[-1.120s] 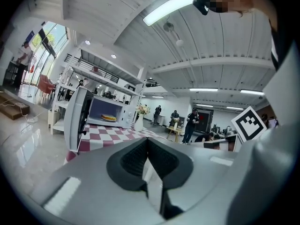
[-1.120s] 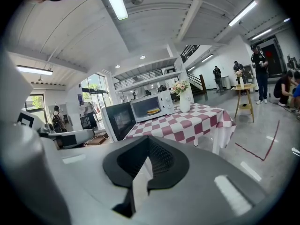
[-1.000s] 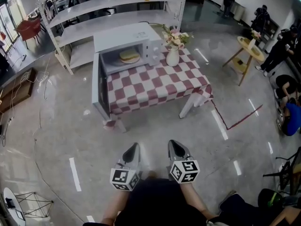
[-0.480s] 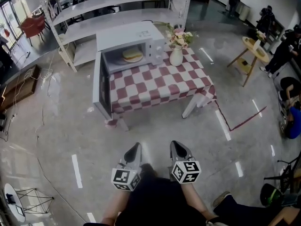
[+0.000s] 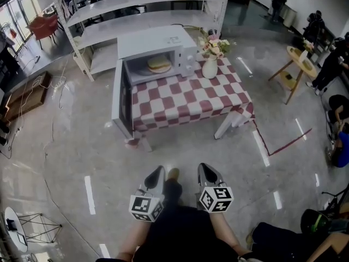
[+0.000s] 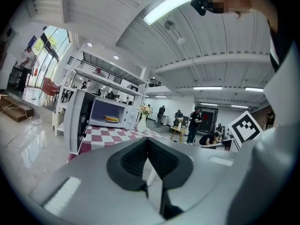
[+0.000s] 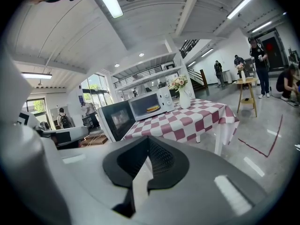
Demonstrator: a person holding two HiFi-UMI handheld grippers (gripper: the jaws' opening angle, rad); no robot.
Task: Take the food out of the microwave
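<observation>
Food [image 5: 159, 64], a flat round yellowish piece, lies inside the microwave [image 5: 163, 37], in plain sight through the open front. The microwave stands on the far left corner of the table [image 5: 188, 100], which wears a red-and-white checked cloth. Its door [image 5: 121, 100] is swung wide open and runs along the table's left edge toward the near side. A white vase [image 5: 210, 68] with flowers stands at the far edge, just beside the microwave's right side; whether the two touch cannot be told. The rest of the cloth carries nothing. Long pale shelves [image 5: 142, 18] stand behind the table.

Both grippers are held side by side close to the person's body, over the grey floor [image 5: 71, 146], well apart from the table's near edge and pointing toward it. The left gripper [image 5: 158, 170] has its jaws pressed together with nothing between them; in the left gripper view the open microwave and the food show beyond the tips, up and to the left. The right gripper [image 5: 202, 166] likewise has its jaws closed and empty; in the right gripper view the table, vase and microwave lie ahead, with the open door nearest the camera. Neither gripper touches the table, the microwave or the food.
</observation>
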